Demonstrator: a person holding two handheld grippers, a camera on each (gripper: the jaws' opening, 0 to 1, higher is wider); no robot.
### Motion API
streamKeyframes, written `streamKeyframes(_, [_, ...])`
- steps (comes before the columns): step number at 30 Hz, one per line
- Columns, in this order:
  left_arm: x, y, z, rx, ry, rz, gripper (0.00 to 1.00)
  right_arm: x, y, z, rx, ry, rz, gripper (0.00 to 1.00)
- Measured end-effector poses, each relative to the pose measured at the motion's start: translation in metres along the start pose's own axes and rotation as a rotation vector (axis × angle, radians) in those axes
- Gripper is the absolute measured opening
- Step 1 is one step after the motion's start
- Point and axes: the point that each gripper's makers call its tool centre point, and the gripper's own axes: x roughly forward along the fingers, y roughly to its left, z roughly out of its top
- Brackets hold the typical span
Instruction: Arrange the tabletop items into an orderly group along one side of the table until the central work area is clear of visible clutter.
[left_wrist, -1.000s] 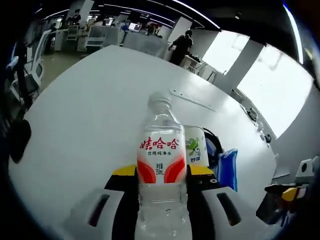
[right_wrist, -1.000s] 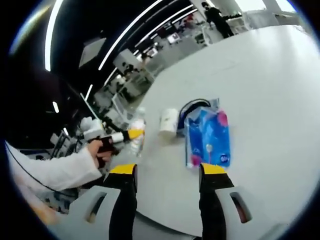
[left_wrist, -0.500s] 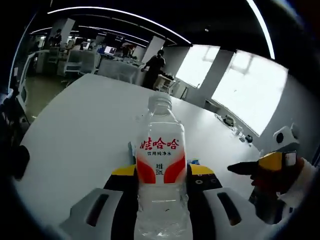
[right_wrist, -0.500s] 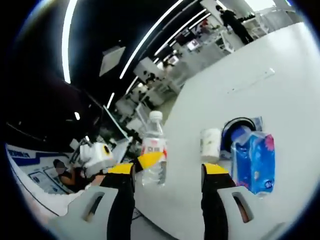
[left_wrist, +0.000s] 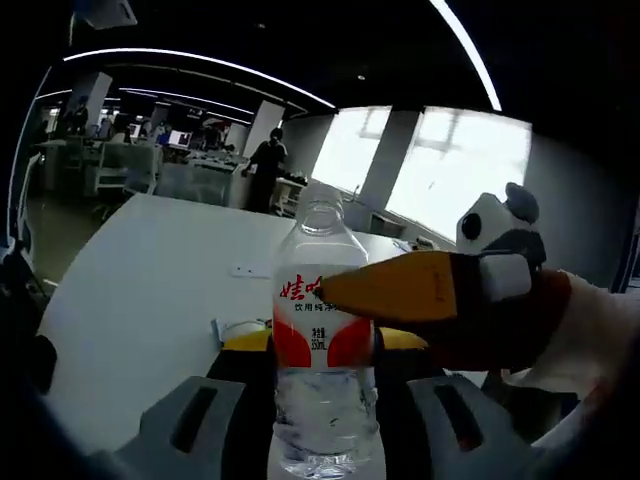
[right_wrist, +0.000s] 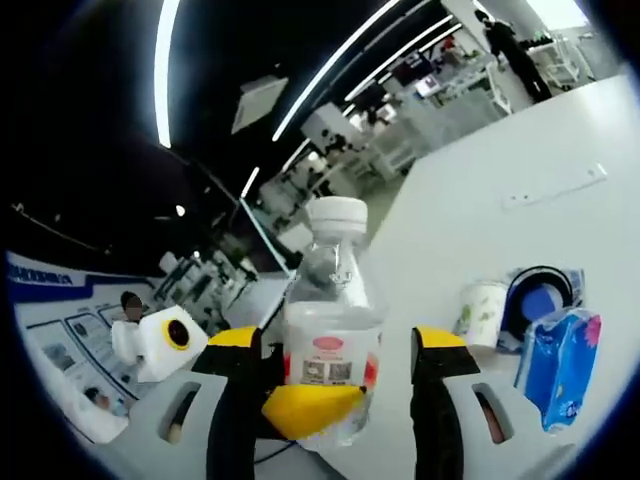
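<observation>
Here one water bottle (left_wrist: 323, 350) sits clamped in the left gripper (left_wrist: 322, 350), the right gripper (right_wrist: 338, 355) spread around it.

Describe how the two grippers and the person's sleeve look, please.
The left gripper has black fingers with yellow tips on light grey bases with dark slots. The right gripper looks the same: black fingers, yellow tips, grey slotted bases. In the left gripper view, a white sleeve shows behind the right gripper.

The right tongs (left_wrist: 400, 290) cover part of the water bottle's (left_wrist: 322, 340) red label.
</observation>
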Motion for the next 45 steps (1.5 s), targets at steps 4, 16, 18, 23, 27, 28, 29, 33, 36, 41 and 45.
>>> streamKeyframes(4, [-0.003, -0.009, 0.001, 0.042, -0.002, -0.014, 0.36, -0.001, 0.010, 0.003, -0.046, -0.007, 0.025, 0.48])
streamKeyframes(16, [-0.010, -0.014, 0.009, 0.092, -0.030, -0.007, 0.40, -0.006, 0.018, 0.010, -0.046, -0.044, 0.035, 0.39])
streamKeyframes(18, [-0.010, -0.013, 0.011, 0.115, -0.042, -0.003, 0.42, -0.008, 0.020, 0.012, -0.066, -0.053, 0.040, 0.38])
streamKeyframes(23, [-0.011, -0.015, 0.008, 0.130, -0.031, -0.026, 0.43, -0.012, 0.030, 0.011, -0.157, -0.047, 0.063, 0.38])
streamKeyframes(27, [-0.020, -0.015, 0.008, 0.136, -0.032, -0.031, 0.48, -0.015, 0.030, 0.014, -0.178, -0.059, 0.065, 0.37])
streamKeyframes(28, [-0.024, -0.012, 0.008, 0.144, -0.032, -0.025, 0.52, -0.017, 0.030, 0.015, -0.180, -0.064, 0.069, 0.37])
streamKeyframes(29, [-0.026, -0.010, 0.007, 0.146, -0.029, -0.021, 0.54, -0.017, 0.030, 0.016, -0.182, -0.069, 0.070, 0.38])
streamKeyframes(33, [-0.040, 0.001, 0.004, 0.132, -0.020, -0.009, 0.62, -0.020, 0.028, 0.018, -0.212, -0.081, 0.069, 0.38])
streamKeyframes(36, [-0.051, 0.006, 0.008, 0.077, -0.038, -0.004, 0.67, -0.021, 0.027, 0.018, -0.259, -0.083, 0.067, 0.38])
streamKeyframes(41, [-0.064, 0.006, 0.022, 0.032, -0.080, -0.005, 0.71, -0.016, 0.029, 0.012, -0.442, -0.063, 0.066, 0.38])
streamKeyframes(45, [-0.064, 0.003, 0.038, -0.018, -0.133, -0.017, 0.72, -0.011, 0.027, 0.003, -0.511, -0.047, 0.063, 0.38])
